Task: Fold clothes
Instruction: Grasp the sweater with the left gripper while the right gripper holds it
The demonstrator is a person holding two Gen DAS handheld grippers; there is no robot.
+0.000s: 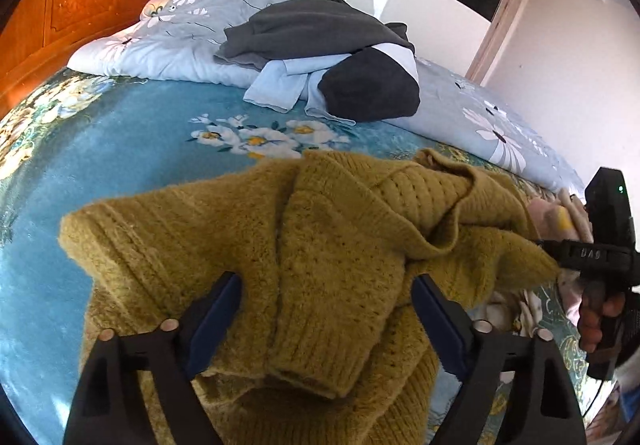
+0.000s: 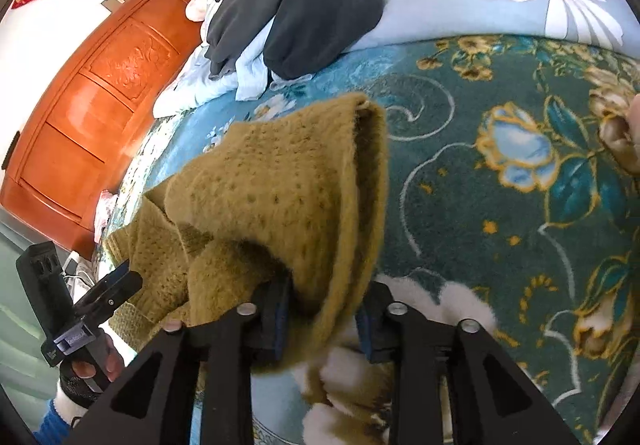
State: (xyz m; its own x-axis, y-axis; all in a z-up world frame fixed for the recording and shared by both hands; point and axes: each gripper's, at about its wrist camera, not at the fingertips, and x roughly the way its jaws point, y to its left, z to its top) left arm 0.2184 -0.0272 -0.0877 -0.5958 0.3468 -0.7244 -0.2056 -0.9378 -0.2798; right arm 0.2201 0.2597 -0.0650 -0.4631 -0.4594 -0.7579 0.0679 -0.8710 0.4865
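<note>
1 mustard sweater (image 1: 320,245) lies bunched on the flowery blanket (image 1: 120,149), its long way running from 9 to 3 o'clock. The left gripper (image 1: 326,309) is spread wide with the sweater between its fingers. The right gripper (image 2: 324,321) pinches a sweater fold at 3 o'clock. Its side label is too blurry to read. Far off at 12 o'clock, 1 clothes pile (image 1: 320,57) rests on the daisy quilt (image 1: 168,49).

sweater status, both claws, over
Left claw open, straddling the mustard sweater. Right claw pinching a sweater fold, lifted. Dark clothes pile sits apart on the quilt, not in the way.
</note>
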